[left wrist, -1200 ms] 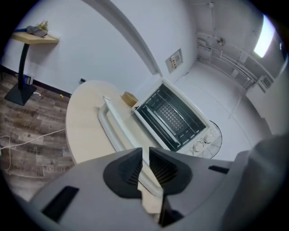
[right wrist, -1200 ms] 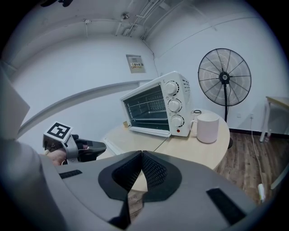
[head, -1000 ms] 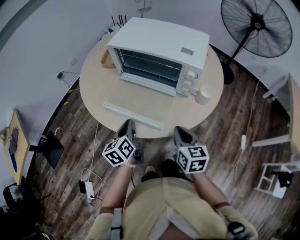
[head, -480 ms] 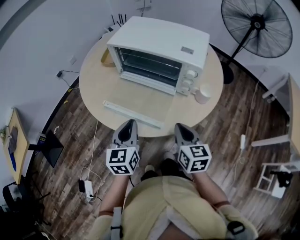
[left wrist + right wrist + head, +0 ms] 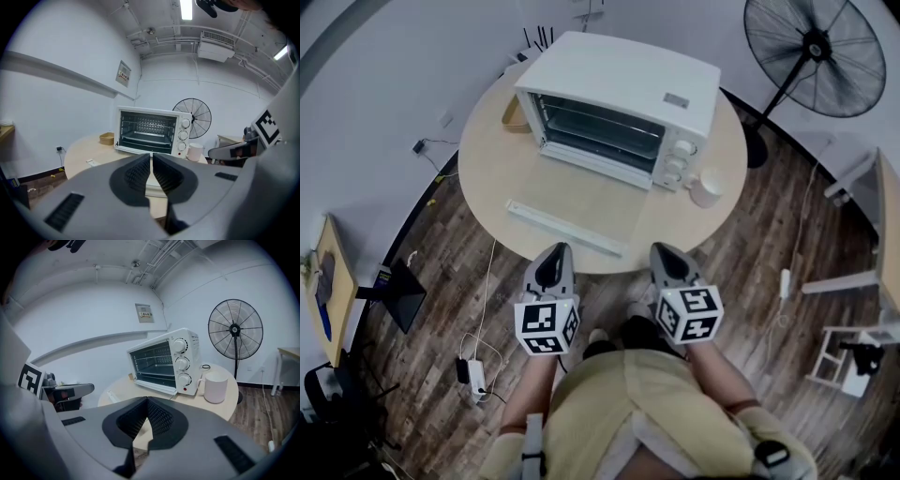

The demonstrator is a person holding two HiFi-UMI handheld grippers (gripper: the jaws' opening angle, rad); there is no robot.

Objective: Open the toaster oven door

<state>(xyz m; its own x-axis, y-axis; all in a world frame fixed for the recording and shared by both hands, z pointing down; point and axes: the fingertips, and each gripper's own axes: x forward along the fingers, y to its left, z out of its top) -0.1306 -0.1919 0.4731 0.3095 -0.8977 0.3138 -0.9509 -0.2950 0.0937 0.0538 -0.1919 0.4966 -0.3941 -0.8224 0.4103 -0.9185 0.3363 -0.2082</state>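
Note:
The white toaster oven (image 5: 619,94) stands at the back of the round table (image 5: 487,169). Its glass door (image 5: 600,192) lies folded down flat, the white handle bar (image 5: 565,229) near the table's front edge, and the racks inside show in the left gripper view (image 5: 149,131). My left gripper (image 5: 554,250) hovers just short of the table edge, close to the handle but apart from it. Its jaws have just been closing and stand shut with nothing between them (image 5: 151,155). My right gripper (image 5: 666,249) hangs beside it, shut and empty (image 5: 146,399).
A white mug (image 5: 707,188) stands right of the oven's knobs. A small tan tray (image 5: 512,112) sits at the oven's left. A black floor fan (image 5: 811,52) stands behind the table at the right. Cables and a power strip (image 5: 476,377) lie on the wooden floor.
My left gripper has rolled upright, so its marker cube now sits square, and it has lifted a little. The right gripper and the oven door have not moved.

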